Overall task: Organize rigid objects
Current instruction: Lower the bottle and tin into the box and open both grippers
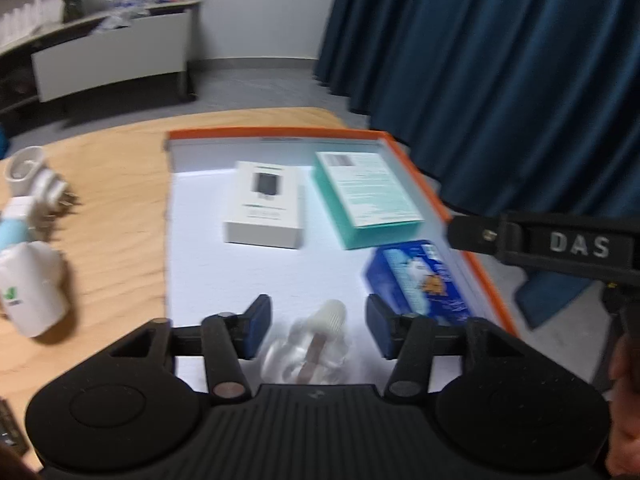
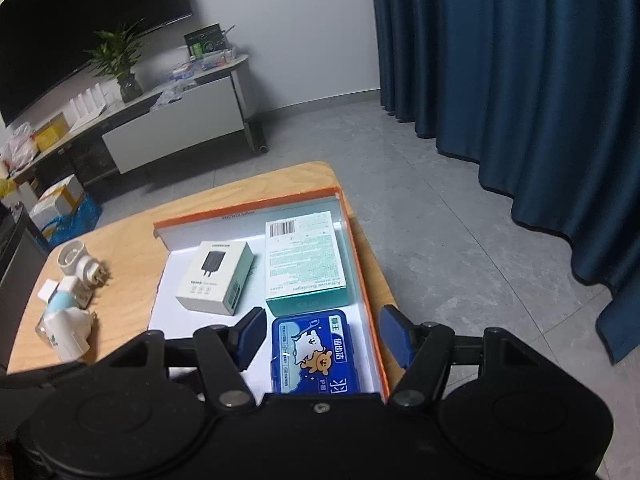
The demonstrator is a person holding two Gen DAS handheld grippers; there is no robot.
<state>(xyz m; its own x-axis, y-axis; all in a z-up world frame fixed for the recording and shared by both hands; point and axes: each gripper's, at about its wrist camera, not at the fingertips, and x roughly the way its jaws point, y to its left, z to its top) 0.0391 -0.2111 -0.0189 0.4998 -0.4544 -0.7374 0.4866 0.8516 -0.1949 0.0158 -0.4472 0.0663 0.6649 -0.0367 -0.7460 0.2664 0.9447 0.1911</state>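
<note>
The clear plastic bottle [image 1: 308, 344] lies in the orange-rimmed tray [image 1: 276, 133], between the spread, non-contacting jaws of the left gripper [image 1: 318, 326]. The right gripper [image 2: 322, 336], also spread, hovers over the blue case [image 2: 314, 354]. Before withdrawing, confirm the bottle rests flat, clear of the blue case.

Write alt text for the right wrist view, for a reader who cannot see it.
An open gripper hangs over a blue case lying in an orange-edged tray on a wooden table. The tray also holds a white charger box and a teal bandage box; white plug adapters lie left of it.
</note>
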